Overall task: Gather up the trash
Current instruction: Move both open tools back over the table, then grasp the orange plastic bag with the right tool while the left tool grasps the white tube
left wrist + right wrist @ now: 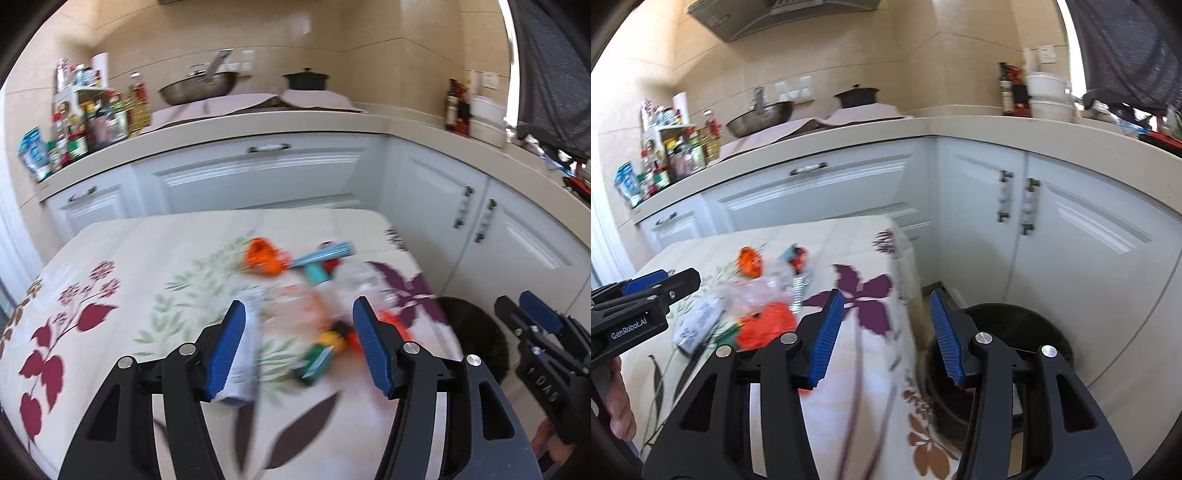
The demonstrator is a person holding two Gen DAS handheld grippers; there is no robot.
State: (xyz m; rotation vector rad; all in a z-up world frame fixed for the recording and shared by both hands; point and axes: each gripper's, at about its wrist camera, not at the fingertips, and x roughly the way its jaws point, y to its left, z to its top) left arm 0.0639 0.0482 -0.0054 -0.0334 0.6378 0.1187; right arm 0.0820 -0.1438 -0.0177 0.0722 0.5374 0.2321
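Left gripper [298, 345] sits low-centre in its view, fingers spread w/ nothing between them, above the trash pile [310, 295] mid-frame on the floral desk [122, 258]. Blurred; pile looks like orange wrappers, a teal tube, clear plastic, a white label. Right gripper [886, 332], bottom centre of its view, fingers also spread, straddles the desk's edge, w/ the dark bin [1027, 332] at lower right.
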